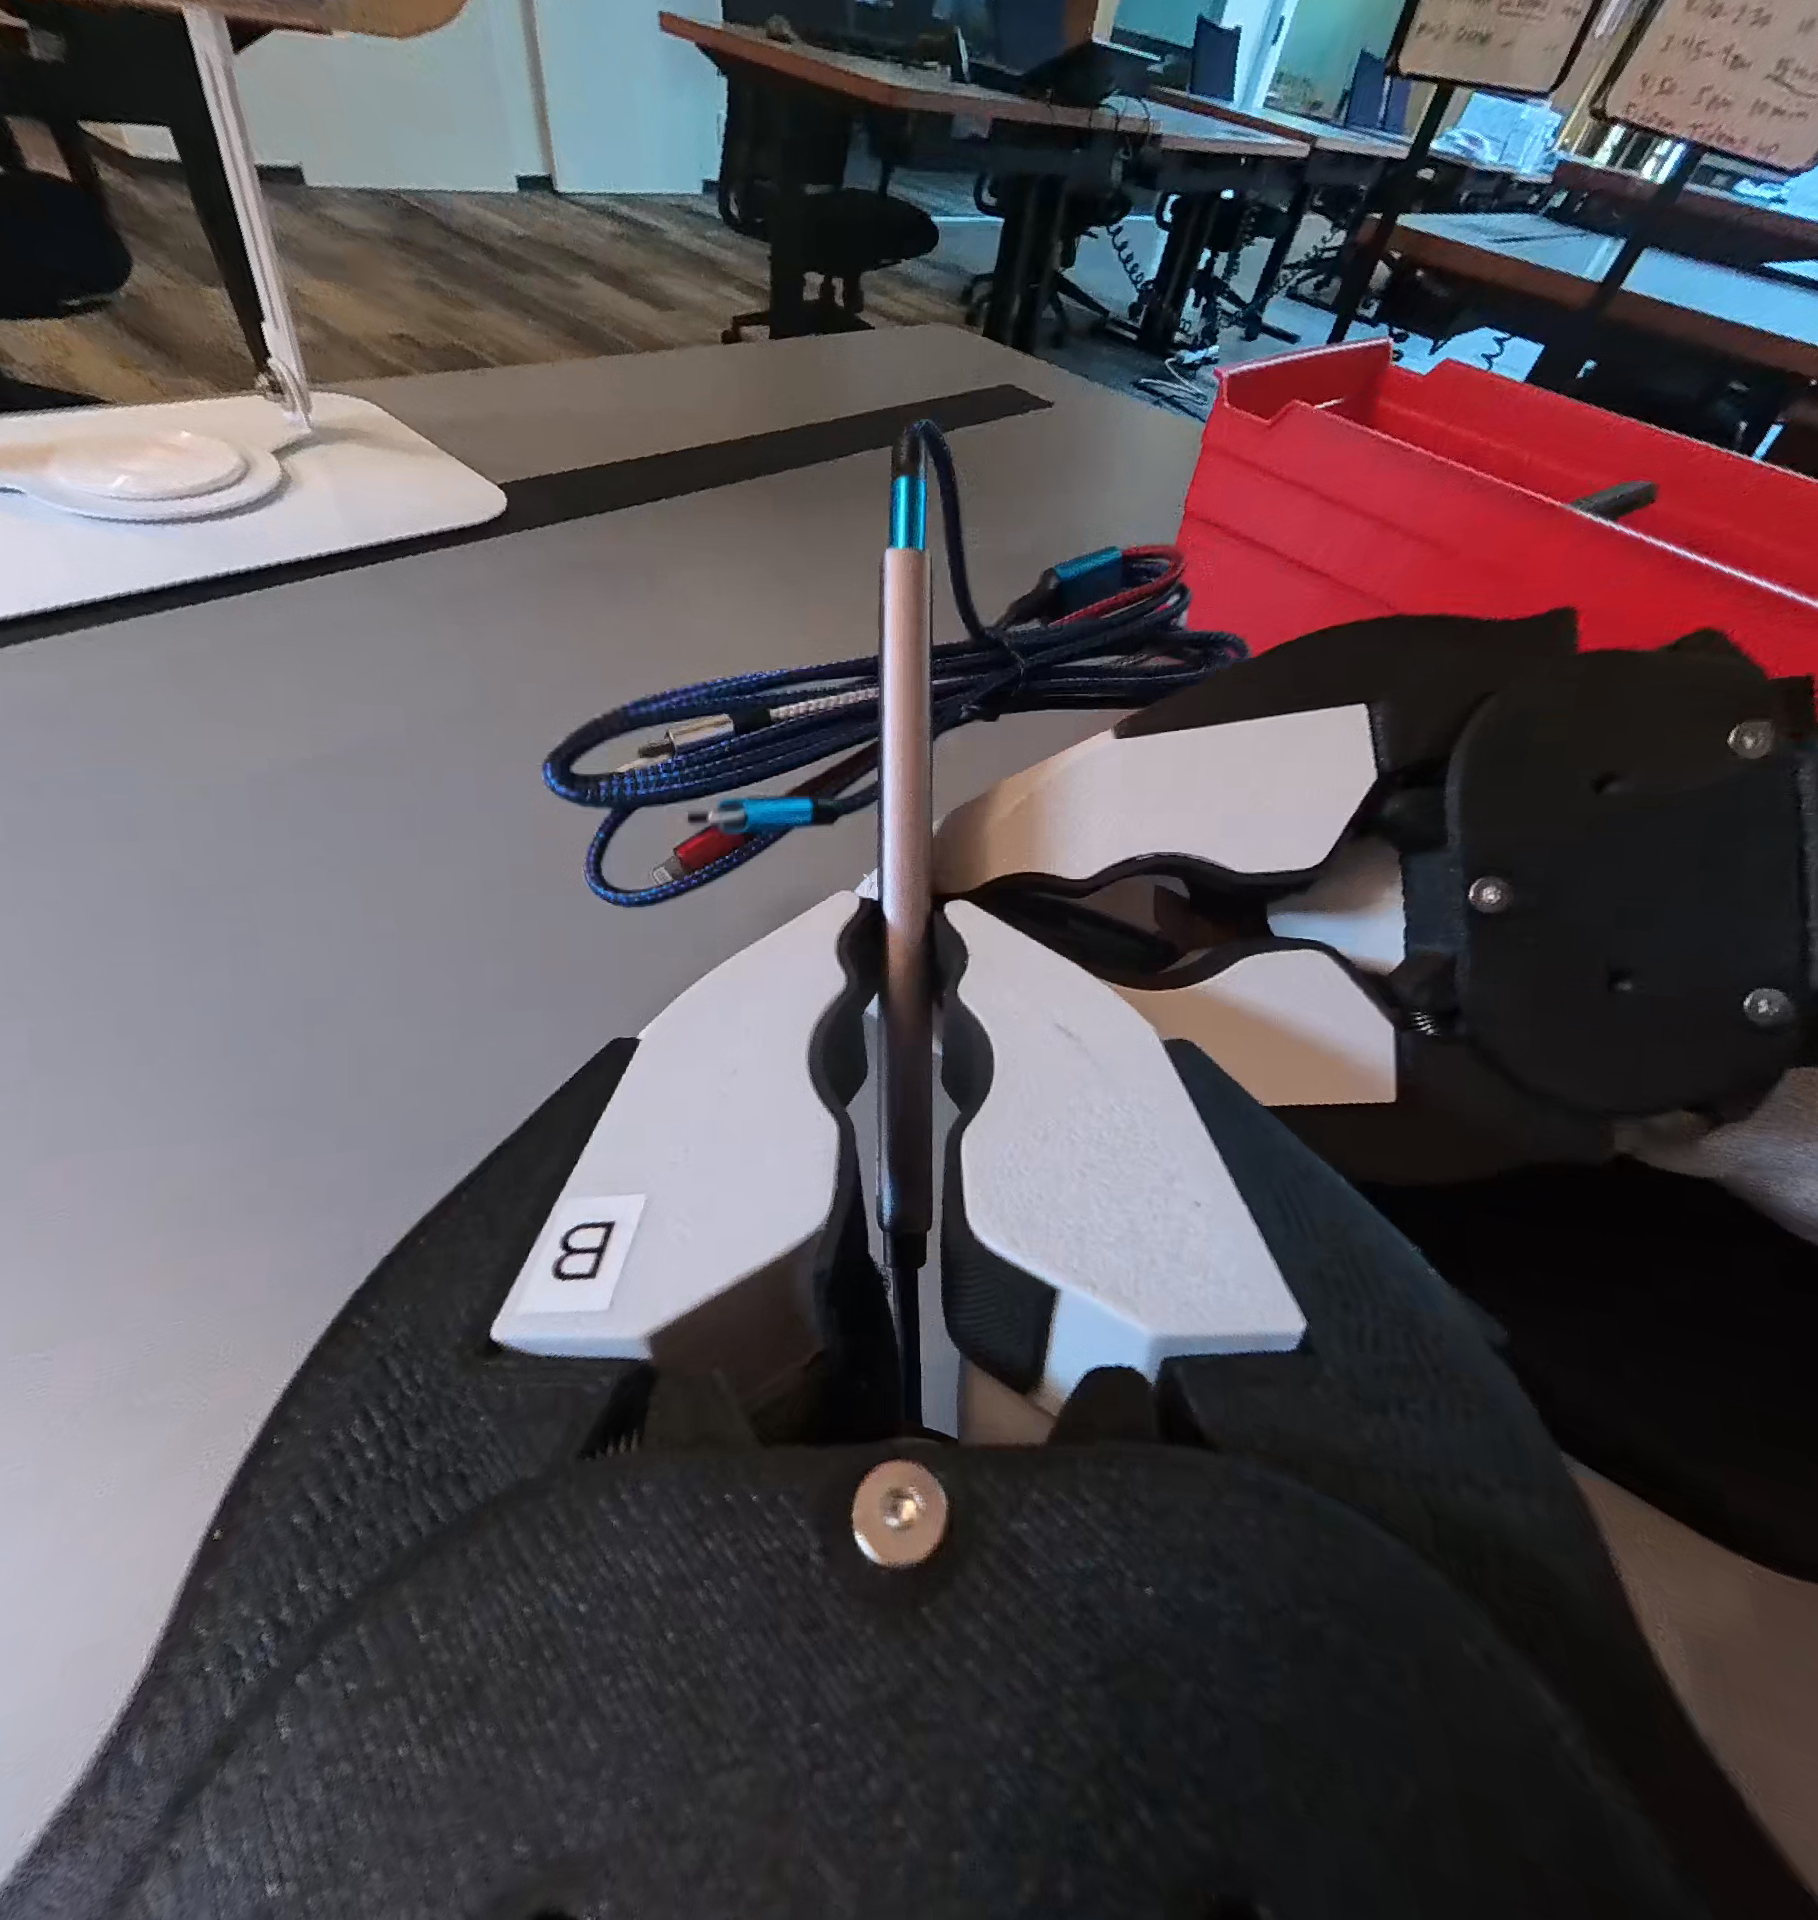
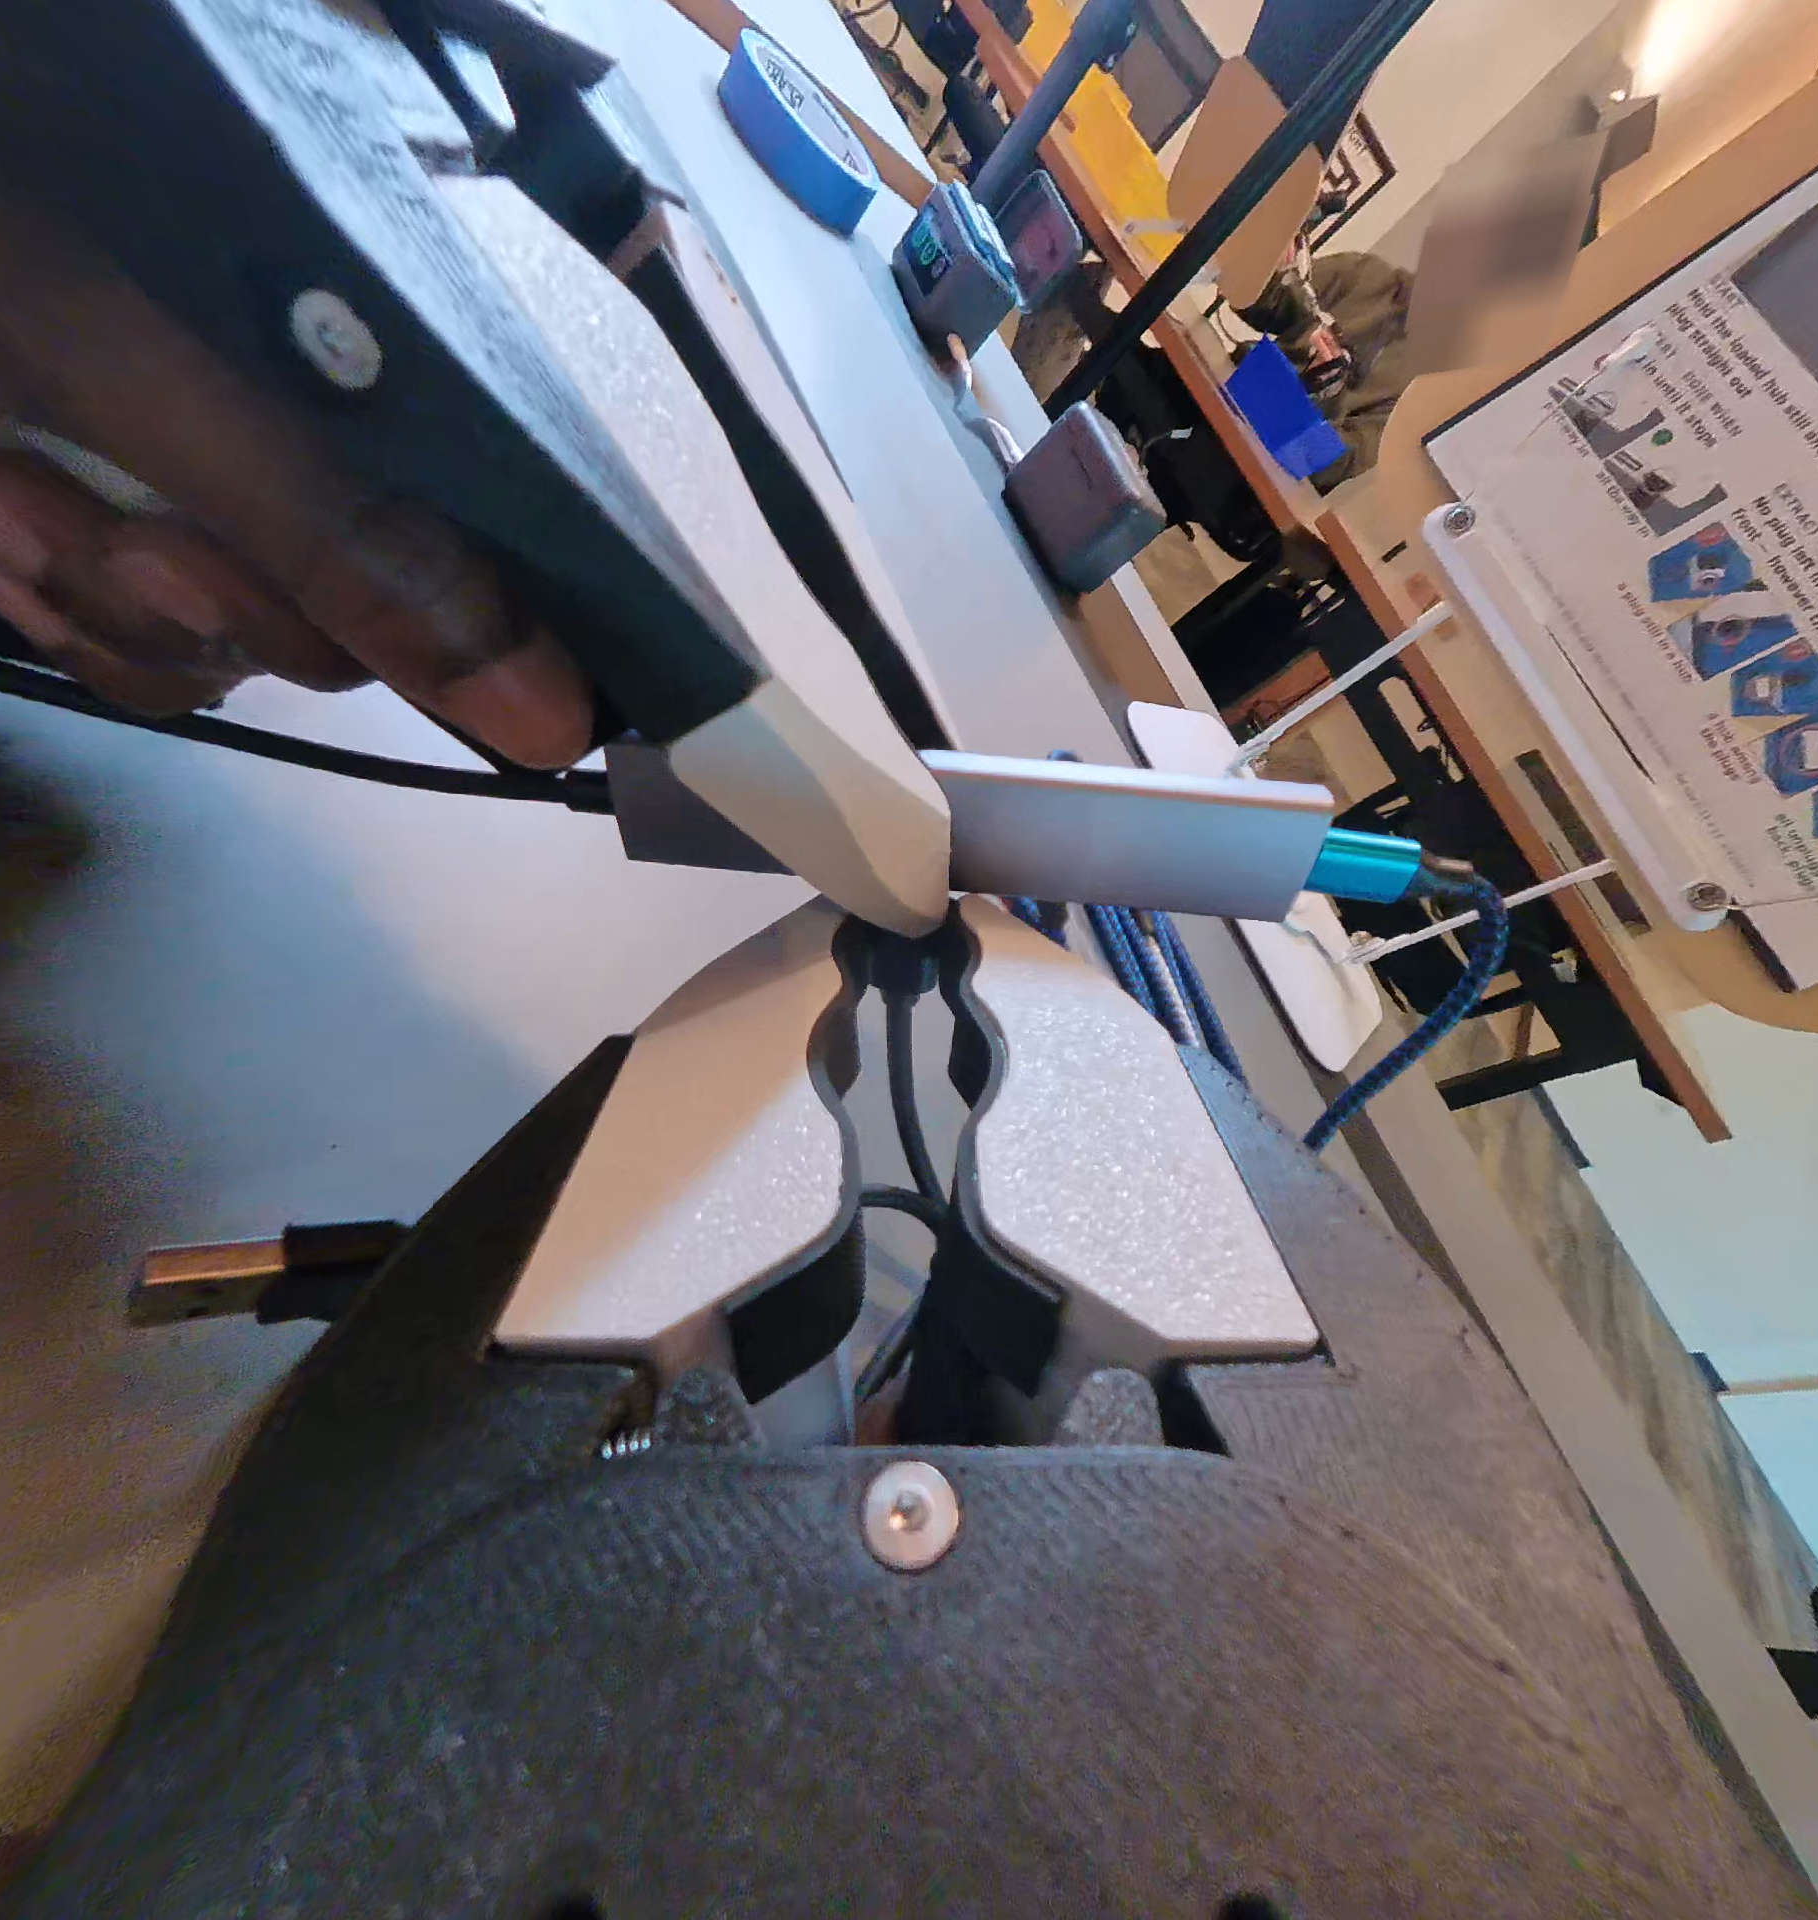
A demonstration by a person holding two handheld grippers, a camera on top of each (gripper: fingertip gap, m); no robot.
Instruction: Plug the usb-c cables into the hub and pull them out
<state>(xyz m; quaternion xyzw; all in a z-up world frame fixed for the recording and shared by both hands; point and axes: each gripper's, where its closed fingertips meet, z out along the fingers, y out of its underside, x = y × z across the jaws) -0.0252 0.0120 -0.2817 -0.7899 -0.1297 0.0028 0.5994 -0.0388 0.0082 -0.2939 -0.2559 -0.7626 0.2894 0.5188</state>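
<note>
My left gripper [image 1: 905, 920] is shut on the slim grey hub [image 1: 905, 727] and holds it edge-on above the table. A blue USB-C plug [image 1: 905, 509] with a blue braided cable sits in the hub's far end. It also shows in the right wrist view [image 2: 1364, 864], at the end of the hub [image 2: 1123, 842]. My right gripper [image 2: 905, 935] is shut on a thin black cable [image 2: 903, 1049], its tips right under the hub and against the left gripper's fingertip [image 2: 863, 831]. A bundle of blue and red cables [image 1: 780, 748] lies on the table behind.
A red bin [image 1: 1456, 540] stands at the right. A white stand base [image 1: 209, 488] lies far left. A blue tape roll [image 2: 796, 125], small dark boxes [image 2: 1081, 499] and an instruction board [image 2: 1663, 644] lie beyond. A USB-A plug [image 2: 219, 1278] hangs by my right gripper. The grippers are tip to tip, or close to it.
</note>
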